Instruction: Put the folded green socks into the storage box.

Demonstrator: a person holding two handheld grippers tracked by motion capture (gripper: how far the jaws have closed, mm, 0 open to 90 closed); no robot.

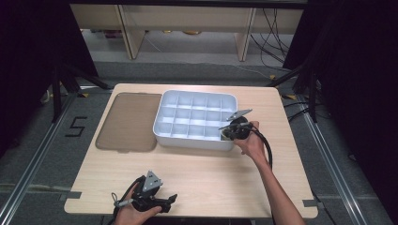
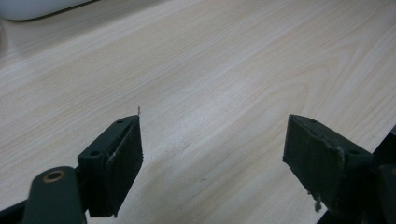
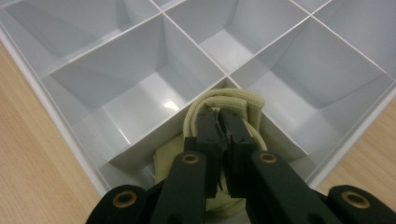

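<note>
Jaws of right gripper [image 3: 223,122] pinching soft cream ribbed cloth [image 3: 224,100] in glossy grey tray [image 3: 140,70]; left gripper [image 2: 212,154] spread.

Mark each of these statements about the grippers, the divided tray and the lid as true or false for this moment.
1. The right gripper is shut on a cream fabric item inside a corner compartment of the white divided tray. True.
2. The left gripper holds the fabric. False: its jaws stand open over bare table.
3. The brown lid covers the tray. False: it lies flat on the table beside the tray.
4. The other tray compartments in view look empty. True.
</note>
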